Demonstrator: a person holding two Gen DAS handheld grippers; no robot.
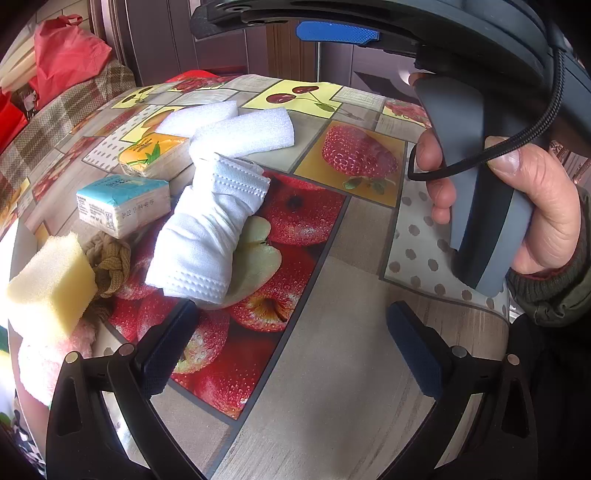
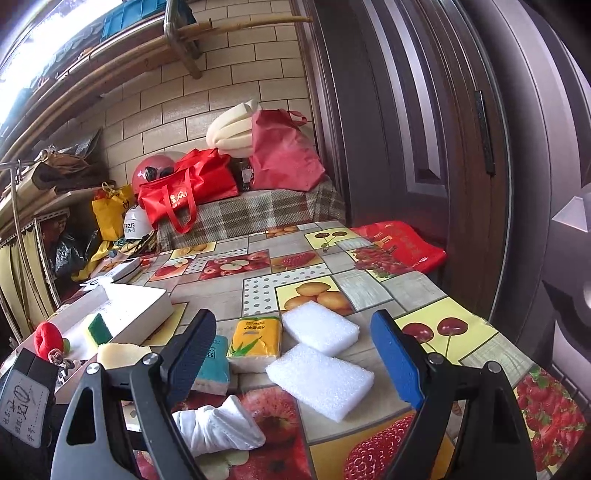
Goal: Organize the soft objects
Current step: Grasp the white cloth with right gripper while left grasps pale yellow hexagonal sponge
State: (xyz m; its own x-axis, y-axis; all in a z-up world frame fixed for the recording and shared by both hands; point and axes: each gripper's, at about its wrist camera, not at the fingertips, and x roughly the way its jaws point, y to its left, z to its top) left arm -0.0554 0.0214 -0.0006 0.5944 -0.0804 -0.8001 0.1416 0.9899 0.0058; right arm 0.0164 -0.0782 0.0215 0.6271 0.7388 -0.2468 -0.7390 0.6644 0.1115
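Hidden or cut off: pink fluffy item [image 1: 44,358] lying under the yellow sponge [image 1: 48,288], only an edge showing; tan knotted cord [image 1: 110,264] half tucked behind that sponge. Print on both tissue packs too small to read. Blue tissue pack [image 2: 212,363] sitting partly behind a gripper finger in the right wrist view.

Left wrist view only: a hand [image 1: 532,206] gripping the grey handle of the right gripper [image 1: 338,31] at the far side of the table [image 1: 332,350], one blue pad showing. Right wrist view only: white box [image 2: 142,314] with a green-backed sponge [image 2: 99,328] beside it, a red soft toy [image 2: 46,339] at the table edge, red bags [image 2: 192,188] piled on a checked bench beyond.

Task items: rolled white cloth [image 1: 207,229] lying on the apple print, creased, stitched hem at each end; two white foam pads [image 2: 319,326] lying flat just beyond it, touching; yellow tissue pack [image 2: 255,339] beside them.

Left gripper [image 1: 291,347] hovering over the table, jaws standing apart, gripping nothing, cloth roll just ahead of the left finger. Right gripper jaws also standing wide, empty, framing the foam pads.
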